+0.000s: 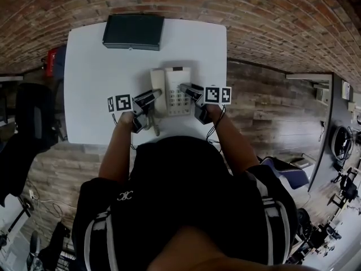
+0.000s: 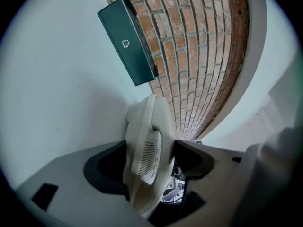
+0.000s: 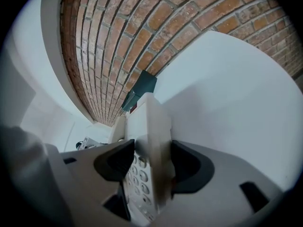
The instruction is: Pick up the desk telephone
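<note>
Cream handset [image 2: 147,126] sits clamped between the left gripper's [image 2: 150,161] jaws. The right gripper [image 3: 149,163] gapes wide, straddling the keypad edge of the desk telephone [image 1: 176,90], which rests on the white table [image 1: 96,83]. Beyond it lies a dark green box [image 1: 133,31].

The desk telephone [image 1: 172,90] is cream and the tabletop [image 1: 96,95] white; beyond the telephone, the box [image 1: 133,31] is dark green and the wall [image 1: 254,16] red-brown brick-patterned.

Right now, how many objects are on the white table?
2: the desk telephone near the front edge, and a dark green box at the far edge. The person's body may hide more.
</note>
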The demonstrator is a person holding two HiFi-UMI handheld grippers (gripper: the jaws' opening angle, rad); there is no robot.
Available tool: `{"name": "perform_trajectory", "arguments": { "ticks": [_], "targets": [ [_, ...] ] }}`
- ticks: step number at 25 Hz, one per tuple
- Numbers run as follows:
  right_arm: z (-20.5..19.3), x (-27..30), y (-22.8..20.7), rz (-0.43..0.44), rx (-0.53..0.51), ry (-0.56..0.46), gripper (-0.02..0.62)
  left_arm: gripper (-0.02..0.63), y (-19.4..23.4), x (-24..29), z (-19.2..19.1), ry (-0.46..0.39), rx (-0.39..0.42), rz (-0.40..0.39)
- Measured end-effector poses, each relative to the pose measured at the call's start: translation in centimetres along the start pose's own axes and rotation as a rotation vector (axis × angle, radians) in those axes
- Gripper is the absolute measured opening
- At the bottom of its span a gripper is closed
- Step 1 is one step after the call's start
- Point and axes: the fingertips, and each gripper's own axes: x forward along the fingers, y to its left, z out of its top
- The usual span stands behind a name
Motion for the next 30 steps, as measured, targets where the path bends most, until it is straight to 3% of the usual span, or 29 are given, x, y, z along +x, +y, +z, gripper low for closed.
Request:
{"name": "perform_trajectory", "arguments": {
  "ticks": [13,30],
  "targets": [
    [1.0,-1.5,2.5,0.003,-0.071,-0.047,0.221,0.293,-2.8,-1.4,-0.1,-0.048,0.077,-0.004],
    [5.1,-8.7,11.8,0.05,-0.205,-0.205,0.221,0.287,-14.6,-4.7,1.4,-0.165,0.31,-0.037]
  ]
}}
